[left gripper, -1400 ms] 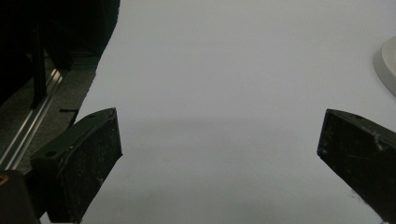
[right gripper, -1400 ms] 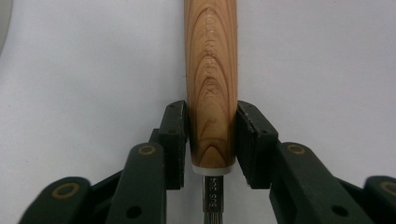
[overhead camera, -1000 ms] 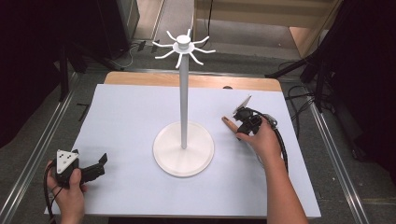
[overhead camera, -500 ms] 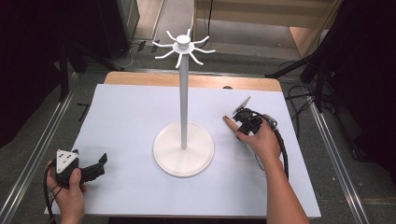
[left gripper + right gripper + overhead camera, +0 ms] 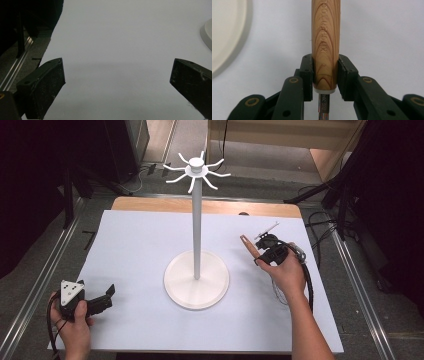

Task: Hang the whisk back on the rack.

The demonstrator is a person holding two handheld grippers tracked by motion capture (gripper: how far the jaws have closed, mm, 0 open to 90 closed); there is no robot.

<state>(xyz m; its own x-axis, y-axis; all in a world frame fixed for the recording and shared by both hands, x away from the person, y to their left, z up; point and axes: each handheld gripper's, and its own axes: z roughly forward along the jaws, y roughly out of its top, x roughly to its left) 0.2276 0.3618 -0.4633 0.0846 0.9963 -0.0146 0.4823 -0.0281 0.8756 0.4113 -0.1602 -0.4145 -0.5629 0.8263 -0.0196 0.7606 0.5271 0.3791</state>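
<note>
The right gripper [image 5: 325,75] has its jaws closed on a wooden handle [image 5: 325,47], the pads pressing both sides near the end where a thin metal shank [image 5: 323,106] runs back between the jaws. The handle's long axis lies straight along the jaws, so it sticks out ahead of them as an extension of the gripper. In the high view the right gripper [image 5: 267,251] sits right of centre over the worktop [image 5: 135,245], with the handle [image 5: 248,245] pointing up and left toward the stand [image 5: 196,220], and a slim metal part [image 5: 267,228] juts out on the far side. The stand's round base [image 5: 196,281] lies just left of the handle, and its ring of hooks [image 5: 196,169] tops the pole, well above the tool. The coming move likely turns on this: the tool has to go up and left to reach a hook, and the right hand is clearly the nearer one. The left gripper [image 5: 102,301] rests at the near left corner, well apart from the stand, its jaws wide apart and empty over bare worktop [image 5: 120,50], with the base edge [image 5: 207,31] at the right of its view. The right gripper view gives the grain and the grip point; the high view gives the hooks' place.
</note>
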